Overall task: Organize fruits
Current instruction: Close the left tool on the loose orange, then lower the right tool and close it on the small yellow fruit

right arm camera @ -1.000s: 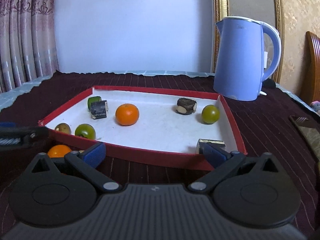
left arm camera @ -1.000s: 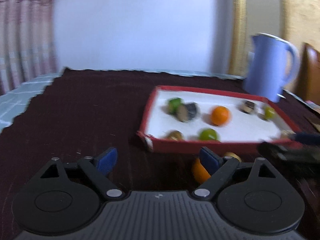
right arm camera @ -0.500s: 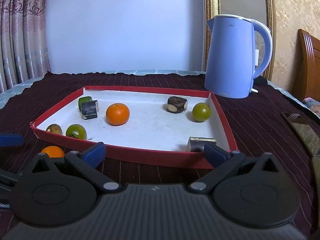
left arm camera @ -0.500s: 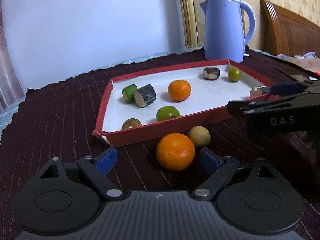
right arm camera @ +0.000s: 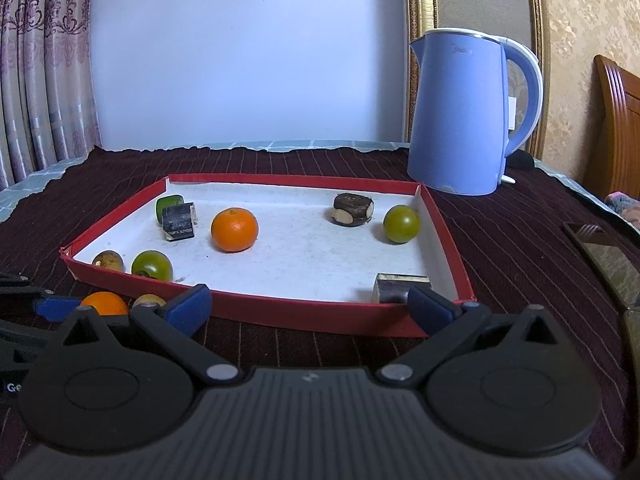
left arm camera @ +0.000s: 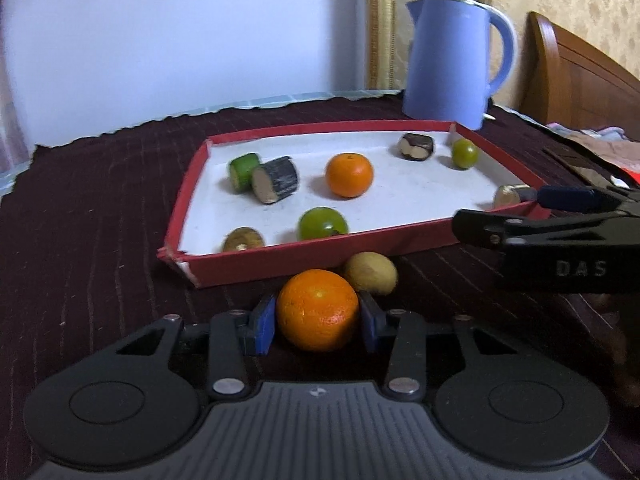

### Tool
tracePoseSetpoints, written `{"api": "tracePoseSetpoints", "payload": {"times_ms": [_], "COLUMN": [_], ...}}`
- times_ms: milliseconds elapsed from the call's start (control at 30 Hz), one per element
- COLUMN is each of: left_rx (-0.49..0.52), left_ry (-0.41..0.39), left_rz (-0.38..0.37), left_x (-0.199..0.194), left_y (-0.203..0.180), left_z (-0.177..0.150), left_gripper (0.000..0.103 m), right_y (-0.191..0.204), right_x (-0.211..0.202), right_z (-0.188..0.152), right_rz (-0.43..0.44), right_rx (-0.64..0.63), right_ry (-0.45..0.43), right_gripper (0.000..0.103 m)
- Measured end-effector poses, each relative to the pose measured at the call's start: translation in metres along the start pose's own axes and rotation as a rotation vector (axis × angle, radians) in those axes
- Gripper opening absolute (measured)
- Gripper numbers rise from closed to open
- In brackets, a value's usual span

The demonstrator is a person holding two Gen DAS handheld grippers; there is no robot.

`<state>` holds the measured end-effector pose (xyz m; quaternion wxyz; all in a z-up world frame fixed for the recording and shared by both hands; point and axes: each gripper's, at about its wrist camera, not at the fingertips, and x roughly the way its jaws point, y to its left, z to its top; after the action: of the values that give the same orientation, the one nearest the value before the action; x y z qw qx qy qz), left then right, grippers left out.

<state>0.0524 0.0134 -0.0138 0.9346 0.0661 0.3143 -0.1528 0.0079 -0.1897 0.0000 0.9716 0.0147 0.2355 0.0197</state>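
My left gripper (left arm camera: 318, 322) has its blue fingers (left arm camera: 264, 322) clenched on an orange (left arm camera: 318, 310) that sits on the dark striped cloth (left arm camera: 88, 240) over the desk, just outside the near wall of the red tray (left arm camera: 320, 252); a tan round fruit (left arm camera: 372, 272) lies just beside that orange, against the same wall; from my right wrist view the pair shows low at the left edge, the orange (right arm camera: 105, 303) half hidden behind my own gripper body.

Inside the tray, from the left: a small brown fruit (right arm camera: 108, 260) and a green fruit (right arm camera: 152, 266) near the front wall; a green cylinder (right arm camera: 168, 206) touching a dark block (right arm camera: 179, 222) towards the back left corner; a second orange (right arm camera: 235, 229) about mid-tray; a dark brown piece with pale cut faces (right arm camera: 353, 210) further back; a green round fruit (right arm camera: 401, 224) close to the right wall; a dark block with a pale top (right arm camera: 394, 286) in the near right corner.

My right gripper (right arm camera: 306, 308) hangs before the tray's near wall, fingers (right arm camera: 188, 306) released and spread wide, holding nothing; in the left wrist view it reaches in from the right (left arm camera: 560, 216), its blue tip close to that corner block (left arm camera: 506, 196).

A blue kettle (right arm camera: 466, 112) stands upright on the cloth beyond the tray's far right corner.
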Motion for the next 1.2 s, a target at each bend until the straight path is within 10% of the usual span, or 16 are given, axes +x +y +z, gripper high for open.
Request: {"api": "tracePoseSetpoints", "payload": {"times_ms": [300,567,1200], "left_rx": [-0.101,-0.124,-0.148], "left_ry": [-0.02,-0.016,-0.021], "left_rz": [0.241,0.241,0.231], "left_x": [-0.009,-0.008,-0.008], "left_y": [0.025,0.032,0.036], "left_z": [-0.005,-0.01,-0.011], "left_gripper": [0.041,0.041,0.042], "right_y": [0.029,0.055,0.073], "right_x": [-0.008,-0.003,-0.003], "right_z": [-0.004,-0.002,0.002], "right_rz": [0.073,0.113,0.174], "right_rx": [-0.134,-0.22,-0.265], "right_ry": [0.02,0.058,0.105], "right_gripper": [0.103,0.101,0.054]}}
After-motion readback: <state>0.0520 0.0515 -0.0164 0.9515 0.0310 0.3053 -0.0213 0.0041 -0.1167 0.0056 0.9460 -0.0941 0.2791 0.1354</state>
